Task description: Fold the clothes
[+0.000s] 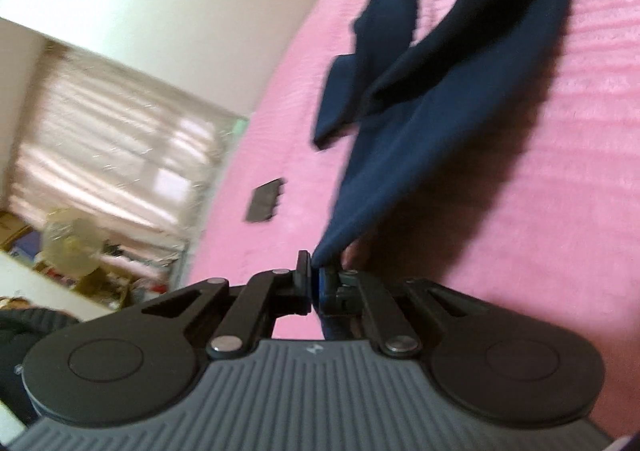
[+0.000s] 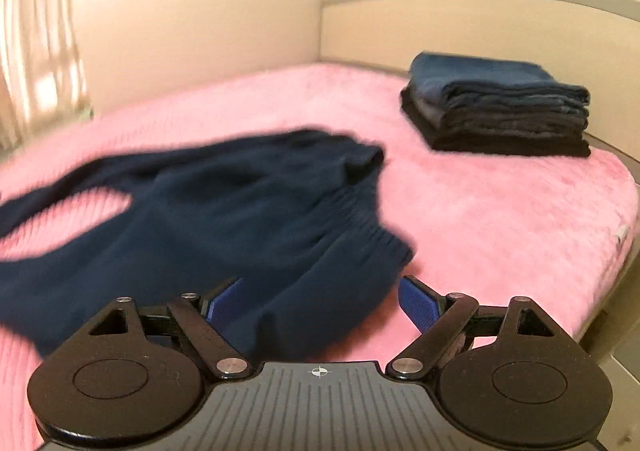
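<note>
A dark navy pair of trousers [image 1: 420,123] lies spread on the pink bed cover [image 1: 540,171]. My left gripper [image 1: 315,279] is shut on one end of the trousers and holds that end just above the cover. In the right wrist view the same trousers [image 2: 224,227] lie rumpled, with the ribbed waistband toward the right. My right gripper [image 2: 320,301] is open, its blue pads on either side of the near edge of the cloth, pinching nothing.
A stack of folded dark clothes [image 2: 500,107] sits at the far right of the bed near the headboard [image 2: 480,19]. A small dark flat object [image 1: 265,200] lies on the cover left of the trousers. The bed's left edge, a wall and a curtained window [image 1: 112,139] show.
</note>
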`<action>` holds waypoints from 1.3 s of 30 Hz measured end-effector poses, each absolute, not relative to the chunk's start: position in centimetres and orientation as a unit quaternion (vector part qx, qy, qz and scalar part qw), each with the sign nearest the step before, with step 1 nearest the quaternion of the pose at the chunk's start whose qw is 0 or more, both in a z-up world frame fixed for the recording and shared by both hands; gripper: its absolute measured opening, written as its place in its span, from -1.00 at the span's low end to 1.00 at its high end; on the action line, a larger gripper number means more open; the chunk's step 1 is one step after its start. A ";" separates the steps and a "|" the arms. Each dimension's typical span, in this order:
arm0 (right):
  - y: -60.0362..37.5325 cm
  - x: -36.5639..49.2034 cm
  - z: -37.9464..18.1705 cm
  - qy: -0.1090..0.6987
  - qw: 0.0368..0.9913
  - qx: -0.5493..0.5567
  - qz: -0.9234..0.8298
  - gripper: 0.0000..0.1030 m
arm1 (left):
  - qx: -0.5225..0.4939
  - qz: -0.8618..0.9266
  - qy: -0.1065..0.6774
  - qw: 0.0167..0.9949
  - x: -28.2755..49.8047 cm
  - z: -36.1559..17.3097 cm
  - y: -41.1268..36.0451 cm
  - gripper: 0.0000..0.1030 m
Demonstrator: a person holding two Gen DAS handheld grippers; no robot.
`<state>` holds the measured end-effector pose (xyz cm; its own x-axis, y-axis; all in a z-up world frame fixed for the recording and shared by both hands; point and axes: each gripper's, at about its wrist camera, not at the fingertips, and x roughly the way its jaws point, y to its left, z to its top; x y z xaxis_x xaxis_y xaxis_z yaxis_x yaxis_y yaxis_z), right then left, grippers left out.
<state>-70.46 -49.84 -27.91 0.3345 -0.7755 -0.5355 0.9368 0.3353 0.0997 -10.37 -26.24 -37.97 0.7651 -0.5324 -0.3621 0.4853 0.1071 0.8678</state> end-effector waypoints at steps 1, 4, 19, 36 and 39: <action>-50.7 -70.9 -28.0 0.201 0.791 0.203 -0.541 0.67 | 0.577 -0.332 -0.024 0.745 -10.6 -37.5 -25.4 -0.95; -53.4 -72.4 -29.0 0.200 0.780 0.268 -0.529 0.67 | 0.590 -0.310 -0.019 0.745 -11.9 -35.9 -22.5 -0.95; -54.3 -79.3 -27.1 0.137 0.796 0.362 -0.466 -0.90 | 0.666 -0.303 0.021 0.681 -22.0 -33.0 -12.6 -0.94; -50.9 -81.4 -27.6 0.195 0.770 0.330 -0.510 0.36 | 0.684 -0.320 0.084 0.650 -27.6 -41.8 -7.7 -0.84; -49.0 -80.2 -26.3 0.202 0.786 0.295 -0.505 0.41 | 0.673 -0.313 0.106 0.661 -27.2 -42.1 -5.6 -0.83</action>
<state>-80.24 -49.02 -26.28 0.4087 -0.6739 -0.6155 0.9124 0.3173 0.2586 -27.19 -5.63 -42.08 0.7811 -0.2709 -0.5626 0.5576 -0.1030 0.8237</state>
